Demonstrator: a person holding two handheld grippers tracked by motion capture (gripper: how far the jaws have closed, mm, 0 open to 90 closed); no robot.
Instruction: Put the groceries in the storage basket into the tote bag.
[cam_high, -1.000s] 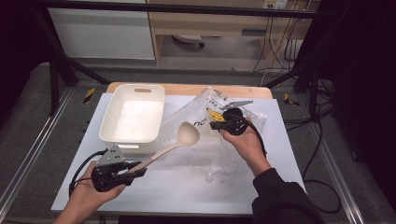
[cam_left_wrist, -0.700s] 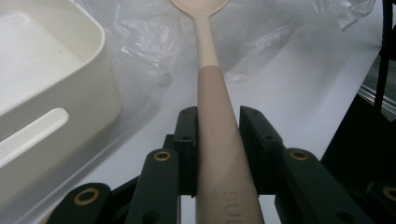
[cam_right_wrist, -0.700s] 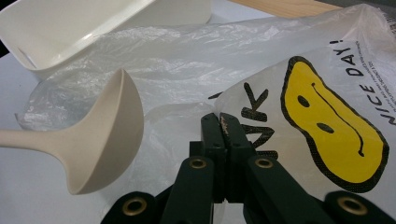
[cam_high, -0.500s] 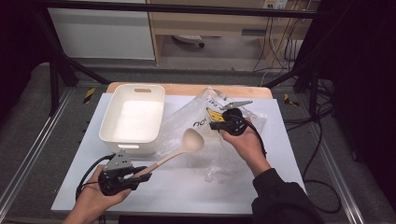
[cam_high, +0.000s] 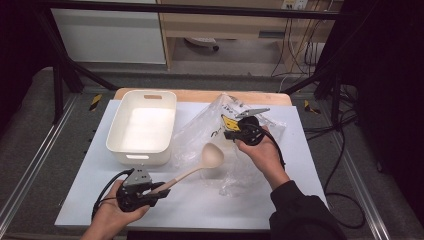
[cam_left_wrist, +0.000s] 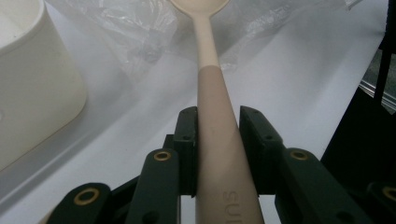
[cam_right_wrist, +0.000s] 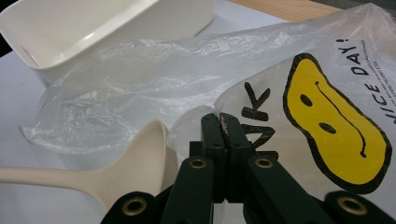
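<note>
A beige ladle (cam_high: 201, 163) (cam_left_wrist: 212, 84) (cam_right_wrist: 130, 170) points up and to the right from my left gripper (cam_high: 159, 192) (cam_left_wrist: 215, 140), which is shut on its handle near the table's front. The ladle's bowl lies at the mouth of a clear plastic bag (cam_high: 210, 132) (cam_right_wrist: 154, 79) with a yellow smiley print (cam_right_wrist: 334, 121). My right gripper (cam_high: 231, 134) (cam_right_wrist: 219, 123) is shut on a fold of the bag's upper layer and holds it off the table.
A white rectangular tub (cam_high: 142, 127) (cam_left_wrist: 28, 88) (cam_right_wrist: 93, 28) stands left of the bag on the white tabletop (cam_high: 210, 205). A wooden board edge (cam_high: 200, 95) runs along the back. Cables trail off the table's right side.
The left gripper has drawn back toward the front edge with the ladle, so the ladle's bowl has come down and toward me, out along the bag. The right gripper has held still.
</note>
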